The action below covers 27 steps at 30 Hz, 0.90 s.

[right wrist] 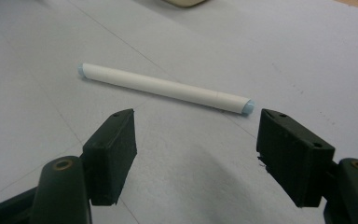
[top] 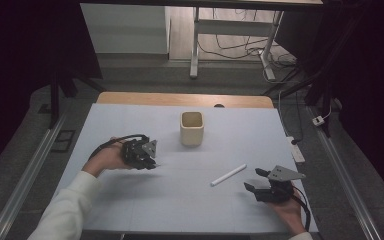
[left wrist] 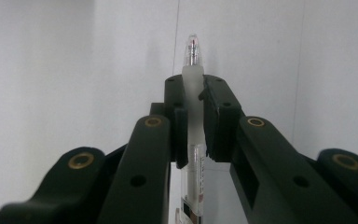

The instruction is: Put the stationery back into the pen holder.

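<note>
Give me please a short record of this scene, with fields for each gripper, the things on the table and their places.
left gripper: shut on a clear pen, tip beyond the jaws
right gripper: open, nothing between the jaws
white marker: lies flat on the table, just ahead of the right gripper, untouched
cup: cream, upright, farther back near the middle
table: covered with a pale sheet

A cream cup (top: 191, 128) stands on the white table sheet (top: 130, 120), with desk legs (top: 195, 55) beyond.

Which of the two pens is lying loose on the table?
The white pen, lying before the open right gripper; the clear pen is clamped in the left gripper.
</note>
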Motion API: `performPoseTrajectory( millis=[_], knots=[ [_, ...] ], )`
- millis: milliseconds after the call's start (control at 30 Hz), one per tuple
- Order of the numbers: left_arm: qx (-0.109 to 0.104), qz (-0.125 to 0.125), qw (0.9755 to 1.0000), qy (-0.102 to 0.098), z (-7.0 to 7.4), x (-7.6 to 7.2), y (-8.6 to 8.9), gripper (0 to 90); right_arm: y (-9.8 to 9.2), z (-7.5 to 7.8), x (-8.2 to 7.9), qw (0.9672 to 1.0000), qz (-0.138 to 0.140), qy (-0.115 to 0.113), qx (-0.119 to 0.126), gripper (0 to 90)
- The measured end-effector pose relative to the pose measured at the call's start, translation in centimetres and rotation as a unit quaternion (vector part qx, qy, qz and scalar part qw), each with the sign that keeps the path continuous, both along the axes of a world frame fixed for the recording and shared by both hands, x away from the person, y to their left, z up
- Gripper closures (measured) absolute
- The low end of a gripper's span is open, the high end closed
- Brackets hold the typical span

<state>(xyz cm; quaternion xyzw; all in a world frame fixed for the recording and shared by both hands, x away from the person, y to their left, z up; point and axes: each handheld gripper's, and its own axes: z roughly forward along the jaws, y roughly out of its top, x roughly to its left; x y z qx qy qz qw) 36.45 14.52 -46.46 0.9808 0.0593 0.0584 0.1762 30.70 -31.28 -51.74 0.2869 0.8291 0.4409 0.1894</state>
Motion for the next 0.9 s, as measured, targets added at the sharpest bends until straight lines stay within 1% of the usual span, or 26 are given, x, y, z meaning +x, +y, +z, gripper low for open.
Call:
performPoseTrajectory(
  millis=[67,200,233,367,433,467,533,600,667,700,767,833,900],
  knots=[
    [-0.007,0.010,0.9999,-0.001,0.4,-0.2,0.0,80.1,0.0,0.0,0.0,1.0000,0.000,0.000,0.001,27.8],
    [-0.020,0.025,0.9993,-0.017,0.9,-0.7,-0.2,80.0,0.0,0.0,0.0,1.0000,-0.002,-0.001,-0.002,27.9],
    [-0.028,0.033,0.9989,-0.018,1.0,-0.8,-0.2,80.0,0.0,0.0,0.0,1.0000,-0.005,-0.002,-0.005,27.9],
    [-0.037,0.055,0.9975,-0.022,1.3,-1.2,0.0,80.0,-0.1,0.1,0.0,1.0000,-0.005,-0.002,-0.004,27.9],
    [-0.046,0.066,0.9966,-0.021,1.5,-1.4,0.1,80.0,0.0,0.1,0.0,1.0000,-0.005,-0.003,-0.003,27.9],
    [-0.049,0.070,0.9961,-0.025,1.6,-1.5,0.1,80.0,0.0,0.1,0.0,1.0000,-0.005,-0.003,-0.004,27.9],
    [-0.063,0.077,0.9946,-0.029,1.7,-1.8,0.3,80.0,0.0,0.1,-0.1,1.0000,-0.005,-0.004,-0.002,27.9],
    [-0.072,0.087,0.9930,-0.034,1.9,-2.0,0.4,80.0,0.0,0.1,0.0,1.0000,-0.005,-0.003,-0.002,27.9],
    [-0.087,0.101,0.9903,-0.037,2.1,-2.2,0.7,80.0,0.0,0.1,0.0,1.0000,-0.005,-0.003,-0.002,27.9],
    [-0.092,0.105,0.9895,-0.037,2.2,-2.3,0.8,80.0,0.0,0.1,-0.1,1.0000,-0.006,-0.003,-0.002,27.9],
    [-0.104,0.117,0.9869,-0.040,2.4,-2.4,1.0,80.0,0.0,0.1,-0.1,1.0000,-0.007,-0.004,-0.004,28.0],
    [-0.114,0.126,0.9846,-0.042,2.5,-2.6,1.1,80.0,0.0,0.1,-0.1,1.0000,-0.008,-0.004,-0.004,27.9],
    [-0.127,0.131,0.9820,-0.049,2.6,-2.7,1.3,80.0,0.0,0.1,-0.1,1.0000,-0.008,-0.004,-0.004,27.9]
  ],
)
